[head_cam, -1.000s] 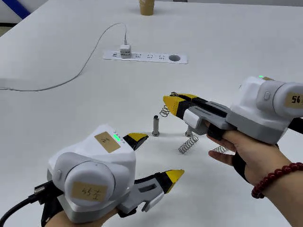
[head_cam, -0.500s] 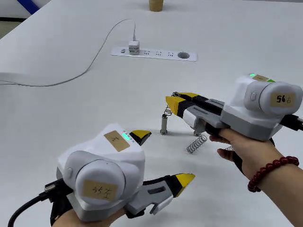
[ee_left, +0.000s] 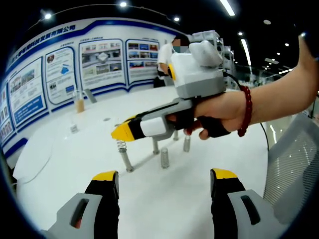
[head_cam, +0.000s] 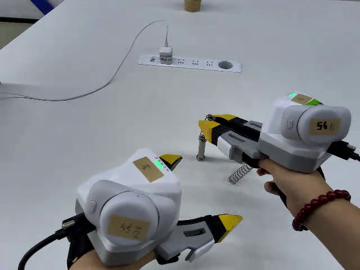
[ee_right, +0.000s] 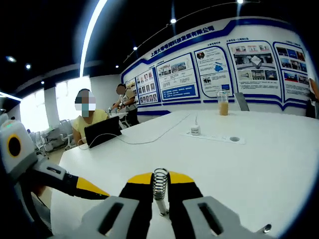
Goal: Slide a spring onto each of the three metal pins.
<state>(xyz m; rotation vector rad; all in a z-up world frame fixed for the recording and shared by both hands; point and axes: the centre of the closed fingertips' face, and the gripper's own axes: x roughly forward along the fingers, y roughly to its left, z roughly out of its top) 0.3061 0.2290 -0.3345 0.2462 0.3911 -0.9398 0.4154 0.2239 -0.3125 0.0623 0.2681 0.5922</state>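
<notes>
- White table (head_cam: pixel 84 129) runs the length of the room, with a power strip (head_cam: pixel 191 62), a cable (head_cam: pixel 107 79) trailing from it, and a paper cup (head_cam: pixel 193 4) at the far edge.
- Right gripper (head_cam: pixel 211 125) is clenched on a spring (head_cam: pixel 202 136) and holds it upright; the right gripper view shows the coil (ee_right: pixel 160 186) pinched between the yellow tips.
- That spring's lower end meets the top of an upright metal pin (head_cam: pixel 201 152) standing on the table.
- From the left gripper view, a second pin (ee_left: pixel 156 146) stands just behind the first.
- A loose spring (head_cam: pixel 240 172) lies on the table under the right gripper's body.
- Left gripper (head_cam: pixel 201 191) hangs nearer the person, its jaws spread wide with nothing between them, well short of the pins.
</notes>
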